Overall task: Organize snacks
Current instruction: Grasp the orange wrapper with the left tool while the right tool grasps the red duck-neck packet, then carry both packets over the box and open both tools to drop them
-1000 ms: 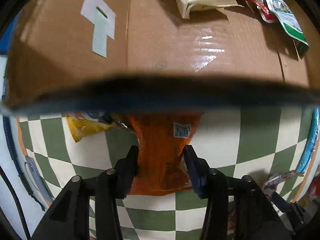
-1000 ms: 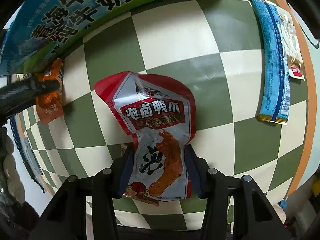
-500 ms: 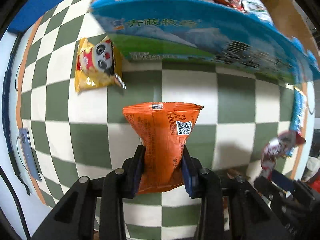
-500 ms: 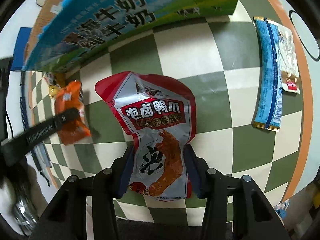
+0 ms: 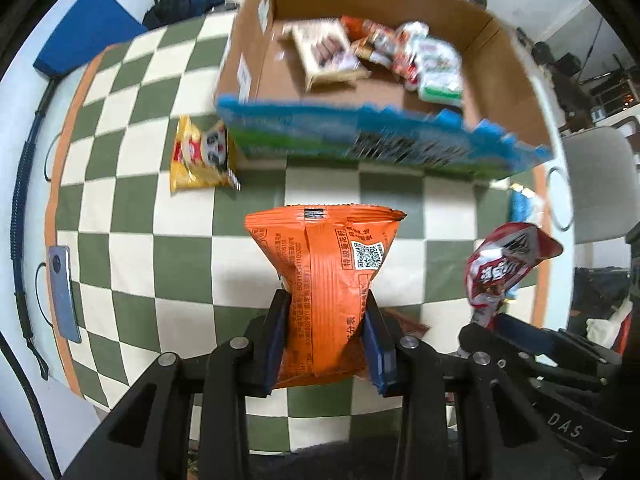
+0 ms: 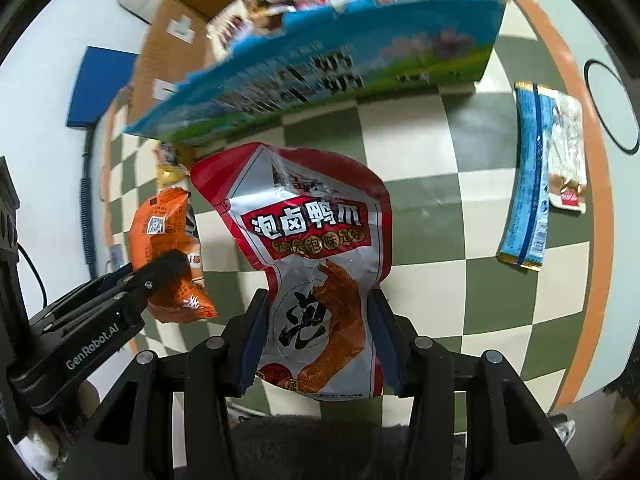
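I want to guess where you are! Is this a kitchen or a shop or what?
Probably a room in a home or a workroom, not a shop. A green-and-cream checkered cloth covers the table, a cardboard box holds snack packs, and a grey chair stands beside it. No kitchen things show.

Glossy foil pouch; matt orange packet; corrugated cardboard box.

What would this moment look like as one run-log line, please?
left gripper: shut on orange packet | right gripper: shut on red-and-white pouch | both held above checked cloth | box: partly filled
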`<action>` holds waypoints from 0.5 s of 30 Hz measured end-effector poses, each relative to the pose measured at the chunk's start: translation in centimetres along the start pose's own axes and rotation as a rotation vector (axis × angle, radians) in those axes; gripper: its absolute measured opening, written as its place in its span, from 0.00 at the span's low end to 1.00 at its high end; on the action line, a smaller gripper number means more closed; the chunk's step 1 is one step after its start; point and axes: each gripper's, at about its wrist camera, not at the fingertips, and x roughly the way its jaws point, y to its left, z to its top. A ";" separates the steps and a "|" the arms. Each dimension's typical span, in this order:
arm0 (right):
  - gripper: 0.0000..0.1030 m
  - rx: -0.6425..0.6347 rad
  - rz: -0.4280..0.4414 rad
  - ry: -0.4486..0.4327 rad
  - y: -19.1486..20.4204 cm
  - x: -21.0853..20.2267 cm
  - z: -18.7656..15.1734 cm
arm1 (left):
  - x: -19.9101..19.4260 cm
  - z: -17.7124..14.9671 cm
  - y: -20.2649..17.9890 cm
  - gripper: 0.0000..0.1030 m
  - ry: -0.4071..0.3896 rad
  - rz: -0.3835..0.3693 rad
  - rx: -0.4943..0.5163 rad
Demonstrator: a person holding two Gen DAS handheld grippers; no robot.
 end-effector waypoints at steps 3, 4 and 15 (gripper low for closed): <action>0.50 -0.018 0.023 -0.030 0.6 -2.4 0.0 | -2.4 1.3 -0.2 0.31 -0.040 -0.033 0.003; 0.50 -0.024 0.032 -0.040 0.7 -3.4 0.1 | -2.8 1.5 -0.5 0.31 -0.049 -0.040 0.006; 0.50 -0.080 0.077 -0.152 4.8 -10.5 7.5 | -5.0 12.0 -2.7 0.31 -0.041 -0.035 0.067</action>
